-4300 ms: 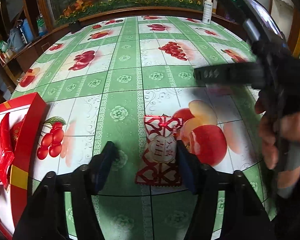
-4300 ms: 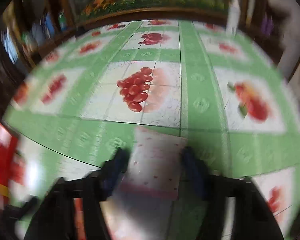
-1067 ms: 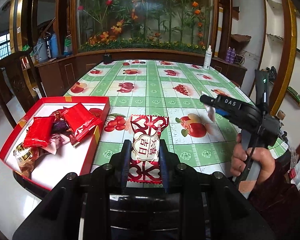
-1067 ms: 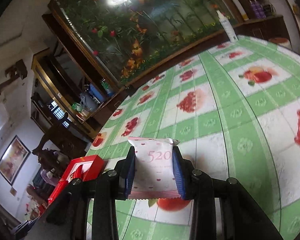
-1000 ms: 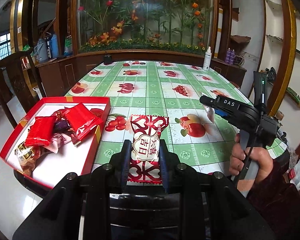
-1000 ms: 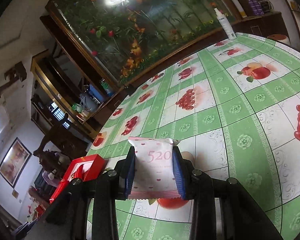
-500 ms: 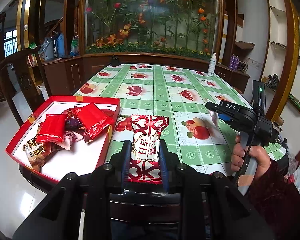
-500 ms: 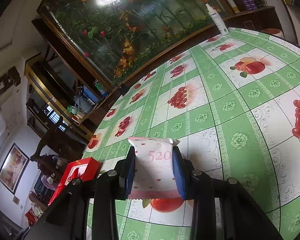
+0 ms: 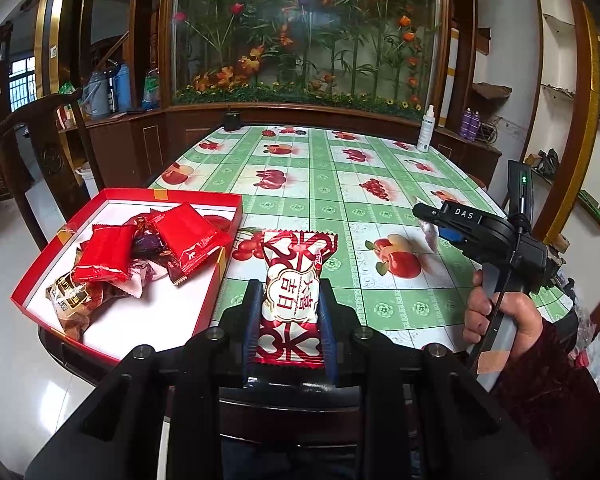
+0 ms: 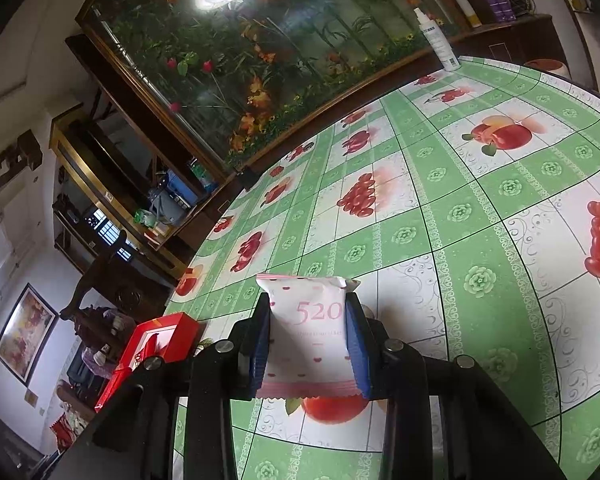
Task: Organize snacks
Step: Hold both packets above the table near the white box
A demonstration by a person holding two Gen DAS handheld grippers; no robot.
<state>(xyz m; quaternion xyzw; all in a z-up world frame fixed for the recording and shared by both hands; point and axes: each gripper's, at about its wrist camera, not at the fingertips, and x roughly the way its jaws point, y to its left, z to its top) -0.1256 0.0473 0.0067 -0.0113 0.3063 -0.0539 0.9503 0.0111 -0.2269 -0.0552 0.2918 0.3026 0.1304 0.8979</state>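
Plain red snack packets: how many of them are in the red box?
2. One red packet lies on the left of the pile in the red box, the other red packet on the right. More may be hidden underneath.

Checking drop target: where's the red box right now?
Left wrist view: the red box sits at the table's near-left edge, left of the red-and-white snack held in the left gripper.

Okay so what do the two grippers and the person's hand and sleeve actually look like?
Both grippers, left and right, are black frames with silver bolts and blue pads lining the fingers. From the left camera, the right one is pistol-shaped, marked DAS in white, with a grey handle, thin black cable and green light. The hand is bare, the sleeve dark red knit.
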